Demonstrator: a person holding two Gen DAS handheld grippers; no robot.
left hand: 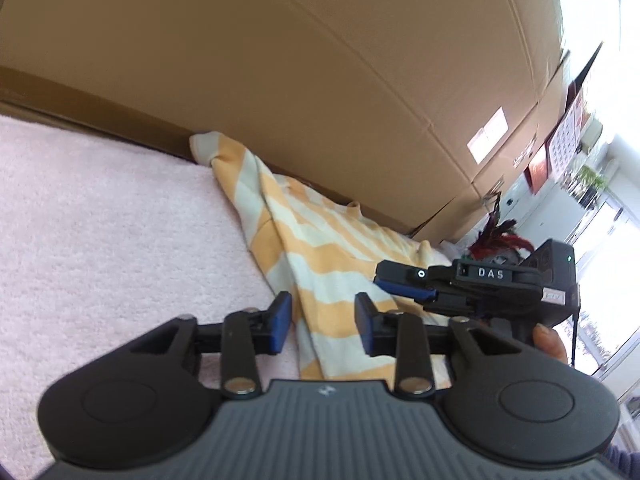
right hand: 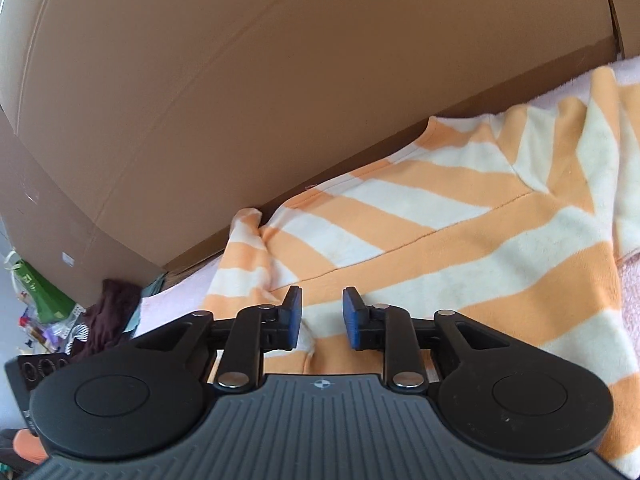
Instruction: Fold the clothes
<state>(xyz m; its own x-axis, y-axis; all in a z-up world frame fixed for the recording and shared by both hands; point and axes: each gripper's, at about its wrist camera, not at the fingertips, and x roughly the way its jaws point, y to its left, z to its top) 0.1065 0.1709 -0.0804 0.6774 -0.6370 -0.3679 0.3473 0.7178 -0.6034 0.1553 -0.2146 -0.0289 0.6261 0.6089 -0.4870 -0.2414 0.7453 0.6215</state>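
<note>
Where cardboard box [right hand: 240, 80] meets striped shirt [right hand: 460, 240], both hand-held grippers apart-fingered

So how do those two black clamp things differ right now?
The left gripper has its blue pads wider apart than the right gripper. The left hovers at the striped garment's narrow end; the right sits over its broad body. Both are open, holding nothing.
</note>
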